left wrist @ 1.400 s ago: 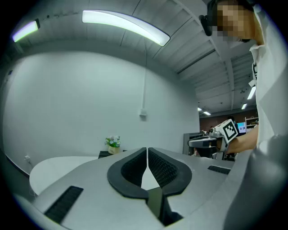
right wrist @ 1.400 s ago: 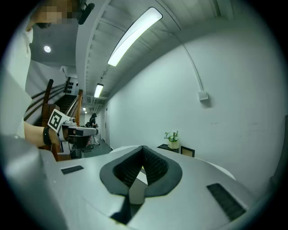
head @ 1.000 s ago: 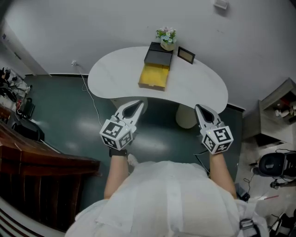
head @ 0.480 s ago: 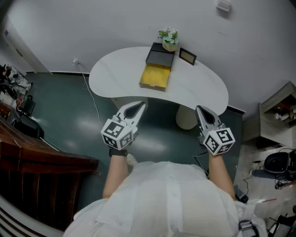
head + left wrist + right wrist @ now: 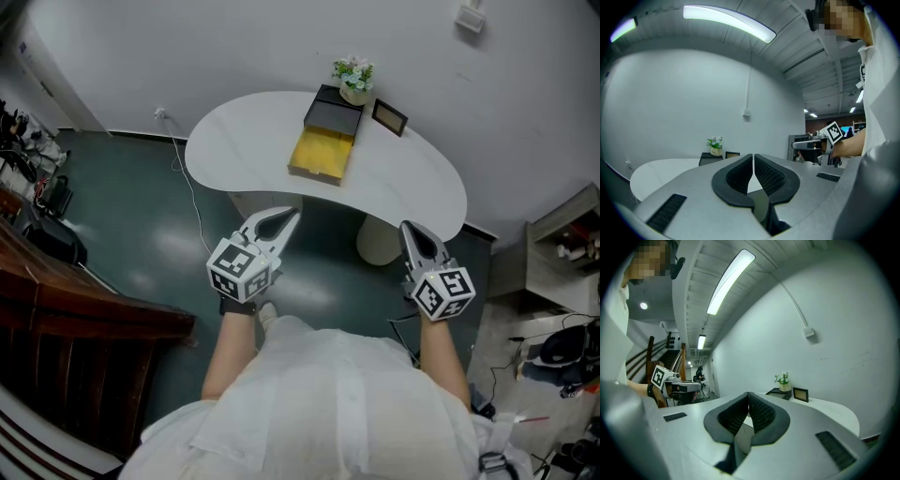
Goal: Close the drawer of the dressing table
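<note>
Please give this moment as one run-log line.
drawer: open | left hand-held gripper: shut, empty | right hand-held gripper: shut, empty | both short of dressing table

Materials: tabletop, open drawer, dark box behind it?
Tabletop: white, smooth, even colour with a soft sheen; likely painted or laminated board.
Open drawer: yellow-tan inside, looks like light wood or wood-look board; grain too small to tell.
Dark box: matt dark grey, perhaps painted wood or laminate; unclear.

Drawer unit [image 5: 334,112] on dressing table [image 5: 234,150], far side; drawer [image 5: 322,155] projecting nearward; flower pot [image 5: 354,80] atop unit; picture frame [image 5: 389,117] just right.
</note>
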Motion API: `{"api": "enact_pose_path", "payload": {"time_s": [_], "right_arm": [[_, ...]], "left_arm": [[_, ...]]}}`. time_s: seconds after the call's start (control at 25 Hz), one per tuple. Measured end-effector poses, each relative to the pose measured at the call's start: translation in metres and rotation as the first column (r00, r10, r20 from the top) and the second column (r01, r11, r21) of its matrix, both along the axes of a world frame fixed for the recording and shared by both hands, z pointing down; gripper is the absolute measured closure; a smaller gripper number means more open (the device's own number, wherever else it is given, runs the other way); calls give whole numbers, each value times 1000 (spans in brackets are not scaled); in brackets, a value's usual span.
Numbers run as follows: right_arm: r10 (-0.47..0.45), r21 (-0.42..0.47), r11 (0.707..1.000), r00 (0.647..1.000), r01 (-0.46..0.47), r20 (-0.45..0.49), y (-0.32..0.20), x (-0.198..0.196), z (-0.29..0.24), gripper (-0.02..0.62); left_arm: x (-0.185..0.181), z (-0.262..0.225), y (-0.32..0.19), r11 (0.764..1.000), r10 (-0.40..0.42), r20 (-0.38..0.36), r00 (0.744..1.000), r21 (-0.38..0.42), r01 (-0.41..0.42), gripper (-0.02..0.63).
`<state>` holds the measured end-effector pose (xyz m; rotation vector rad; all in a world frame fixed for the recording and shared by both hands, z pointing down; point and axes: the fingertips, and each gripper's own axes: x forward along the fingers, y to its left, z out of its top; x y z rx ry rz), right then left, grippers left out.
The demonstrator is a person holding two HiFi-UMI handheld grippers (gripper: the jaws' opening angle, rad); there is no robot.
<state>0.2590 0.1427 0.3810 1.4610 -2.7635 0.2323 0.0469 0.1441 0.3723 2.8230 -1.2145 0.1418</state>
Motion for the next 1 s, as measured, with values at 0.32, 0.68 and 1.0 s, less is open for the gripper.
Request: {"api": "enact_pose_path", "payload": {"time_s": [0.32,0.68,1.0], "right_arm": [[-15,-20,1000,999,15,29,-16,-16,9,584],[-22,-25,999,1000,22,12,-72,-46,5,584],[-1,-22,1000,1000,1,7,-147,-106,-7,583]], "left_arm": [[-16,12,-19,999,-8,-11,1000,-32,8,583],[-38,18,-82,999,31,-23,999,-41,-32,583],[-93,9,-157,996,88,-21,996,-24,-88,583]]}}
